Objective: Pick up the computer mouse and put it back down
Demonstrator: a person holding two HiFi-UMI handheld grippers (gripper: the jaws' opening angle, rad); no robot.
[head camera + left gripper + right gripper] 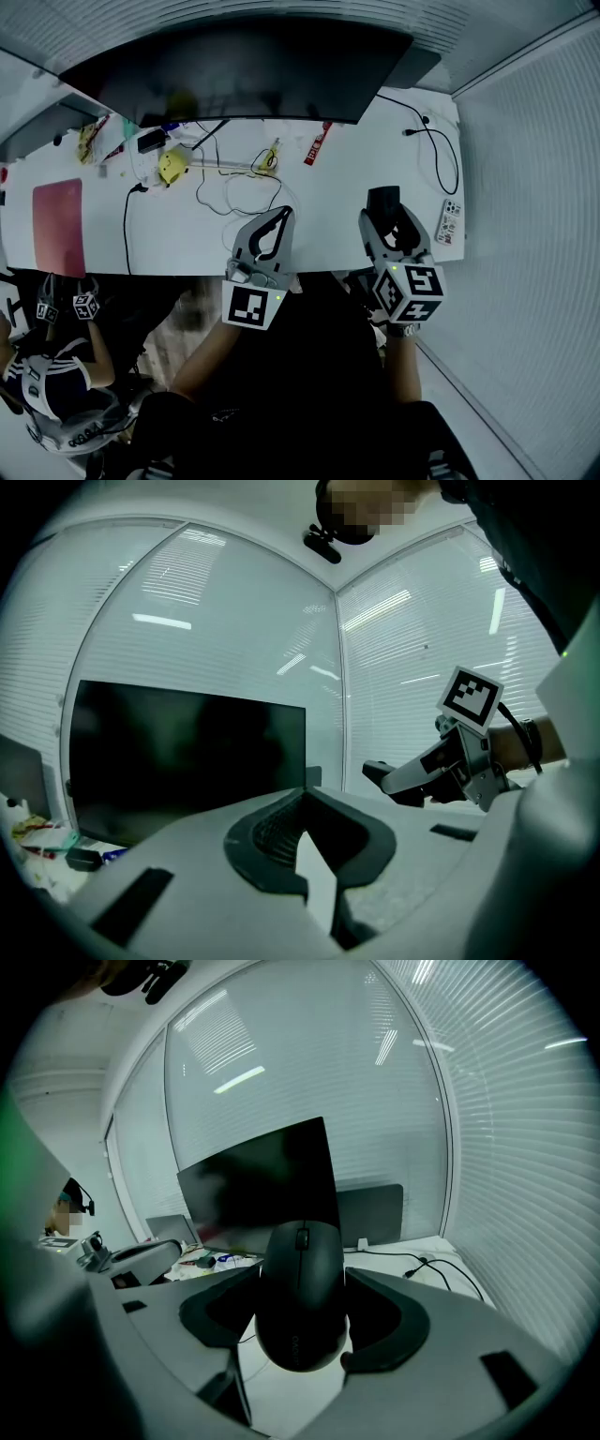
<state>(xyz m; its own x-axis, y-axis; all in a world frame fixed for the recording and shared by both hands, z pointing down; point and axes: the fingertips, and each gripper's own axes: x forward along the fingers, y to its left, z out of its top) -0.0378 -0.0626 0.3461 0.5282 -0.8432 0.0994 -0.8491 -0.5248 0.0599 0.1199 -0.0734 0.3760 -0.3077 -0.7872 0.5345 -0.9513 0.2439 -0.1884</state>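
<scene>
left claw (284,214) and right claw (384,208) are pale grey with dark ribbed pads (267,832); each carries a white cube (251,306) bearing black square markers. dark clothing (309,384), black wristband (403,330).

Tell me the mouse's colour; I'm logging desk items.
The mouse is black all over; the right gripper view shows it best.

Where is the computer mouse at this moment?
The computer mouse sits gripped between the jaws of the right gripper, at the right end of the white desk, in front of the monitor's right corner.
</scene>
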